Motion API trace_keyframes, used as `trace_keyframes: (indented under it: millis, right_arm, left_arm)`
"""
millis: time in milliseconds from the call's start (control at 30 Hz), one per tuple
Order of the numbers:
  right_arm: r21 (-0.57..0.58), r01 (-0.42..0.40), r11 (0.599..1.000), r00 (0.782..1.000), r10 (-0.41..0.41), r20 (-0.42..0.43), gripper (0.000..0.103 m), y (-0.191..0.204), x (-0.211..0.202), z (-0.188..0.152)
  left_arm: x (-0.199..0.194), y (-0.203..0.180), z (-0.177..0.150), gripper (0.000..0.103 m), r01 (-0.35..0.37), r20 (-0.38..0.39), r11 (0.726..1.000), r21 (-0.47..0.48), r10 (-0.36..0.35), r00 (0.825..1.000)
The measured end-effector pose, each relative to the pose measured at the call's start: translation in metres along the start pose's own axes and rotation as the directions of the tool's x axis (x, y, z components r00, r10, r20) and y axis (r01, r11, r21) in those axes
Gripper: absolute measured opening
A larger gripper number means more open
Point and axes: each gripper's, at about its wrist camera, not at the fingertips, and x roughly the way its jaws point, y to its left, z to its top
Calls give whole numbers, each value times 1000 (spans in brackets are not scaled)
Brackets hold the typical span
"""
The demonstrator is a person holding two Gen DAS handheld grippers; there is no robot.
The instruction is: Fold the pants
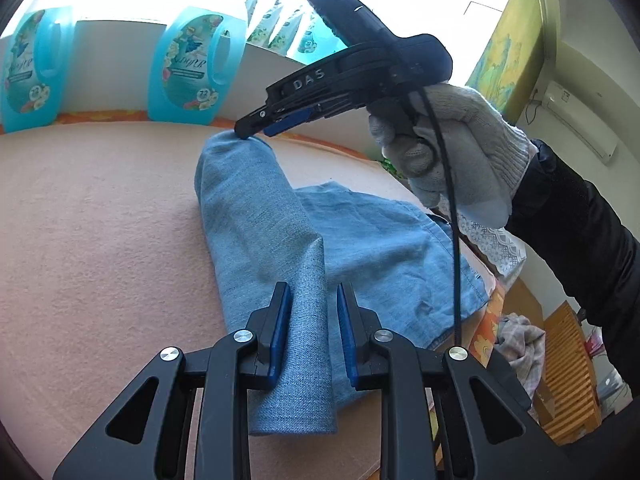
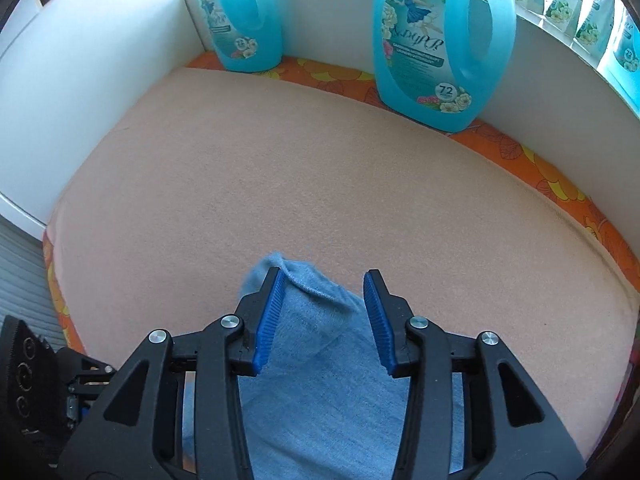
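Light blue denim pants (image 1: 248, 220) lie folded on the peach-covered table (image 1: 100, 220). One leg is doubled over towards the far side. My left gripper (image 1: 313, 320) sits at the near end of that leg, shut on a raised strip of denim between its blue pads. The right gripper (image 1: 256, 128), held by a gloved hand (image 1: 448, 140), points steeply down at the far fold of the leg. In the right wrist view the right gripper (image 2: 326, 312) is open. The pants (image 2: 316, 360) lie between its spread pads, and only the left pad (image 2: 270, 320) is against the cloth.
Two turquoise detergent jugs (image 1: 192, 72) (image 1: 28, 76) stand at the back of the table by the white wall, shown closer as jugs (image 2: 440, 40) (image 2: 240, 16). Refill pouches (image 2: 580, 8) line the windowsill. A wooden crate (image 1: 568, 360) and bundled cloth (image 1: 520, 344) sit off the right edge.
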Motion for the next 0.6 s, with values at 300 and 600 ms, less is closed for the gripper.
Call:
trace_keyframes:
  millis: [300,600]
  right_arm:
    - [250,-206,946,975,221,-32,63,-13,-19,-11]
    - [70,-129,989,975,139,-175,63,80,12,-4]
  left_arm:
    - [-9,10,-3,20,-21,20,999,-32,21,1000]
    - [-7,5,-5,20,-24,23,1000,-19,25,999]
